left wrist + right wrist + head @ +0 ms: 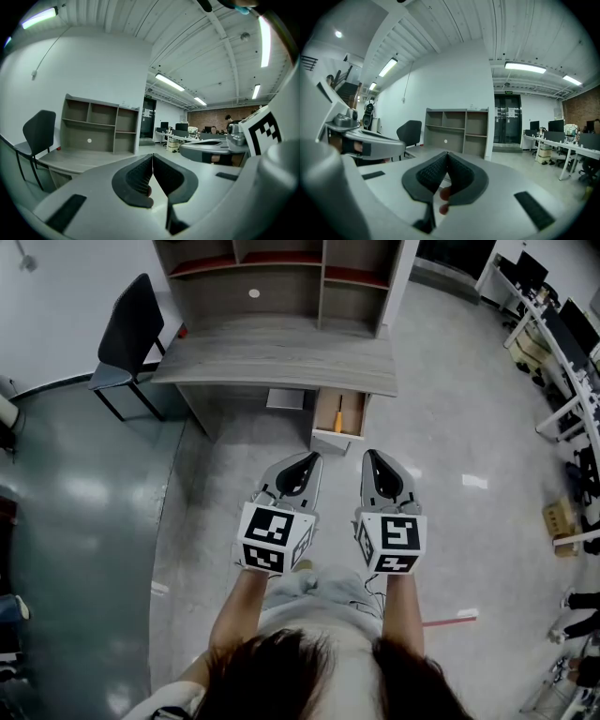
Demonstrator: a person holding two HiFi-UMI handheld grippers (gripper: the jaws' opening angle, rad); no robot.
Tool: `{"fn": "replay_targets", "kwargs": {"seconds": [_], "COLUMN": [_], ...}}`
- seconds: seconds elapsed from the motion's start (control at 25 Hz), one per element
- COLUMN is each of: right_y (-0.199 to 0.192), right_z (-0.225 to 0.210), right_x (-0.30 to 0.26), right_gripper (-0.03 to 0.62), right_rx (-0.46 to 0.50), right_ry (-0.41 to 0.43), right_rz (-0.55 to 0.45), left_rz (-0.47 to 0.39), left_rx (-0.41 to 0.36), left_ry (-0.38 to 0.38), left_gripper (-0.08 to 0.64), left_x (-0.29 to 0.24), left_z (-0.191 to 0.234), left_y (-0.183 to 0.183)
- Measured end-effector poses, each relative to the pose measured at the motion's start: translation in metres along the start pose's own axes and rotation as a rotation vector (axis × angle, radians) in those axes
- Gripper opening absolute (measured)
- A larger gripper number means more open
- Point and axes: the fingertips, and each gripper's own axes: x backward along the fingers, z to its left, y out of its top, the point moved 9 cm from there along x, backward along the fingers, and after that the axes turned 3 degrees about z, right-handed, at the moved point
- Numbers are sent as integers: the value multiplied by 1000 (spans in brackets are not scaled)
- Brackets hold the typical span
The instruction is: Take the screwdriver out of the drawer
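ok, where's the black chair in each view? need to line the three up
Head view: black chair at upper left, at the left end of the desk.
Left gripper view: chair at the far left edge.
Right gripper view: chair left of centre.
Shared landmark: the grey shelf unit on the desk, to the chair's right in all three views.

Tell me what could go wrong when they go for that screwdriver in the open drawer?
1. The left gripper and right gripper both have their jaws shut; reaching in like that would likely shove the screwdriver rather than grab it.
2. The drawer looks narrow and the desk overhangs its back, so a bulky gripper might knock a wall or the desk edge.
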Motion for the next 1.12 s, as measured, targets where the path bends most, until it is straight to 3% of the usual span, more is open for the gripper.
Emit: {"fn": "replay_targets", "kwargs": {"seconds": [0.44, 1.12], "right_y": [-11, -18], "right_z": [-17, -78], "right_x": [-40, -160], "right_gripper": [26, 28], "right_rx": [-43, -66], "right_ry": [-18, 18], "right_rz": [35, 103], "left_rz": [20, 69], "left_rx": [25, 25], "left_ry": [-3, 12], "left_gripper": [17, 17], "left_x": [-35, -157], "left_z": [28, 79], "left_y": [-6, 11]}}
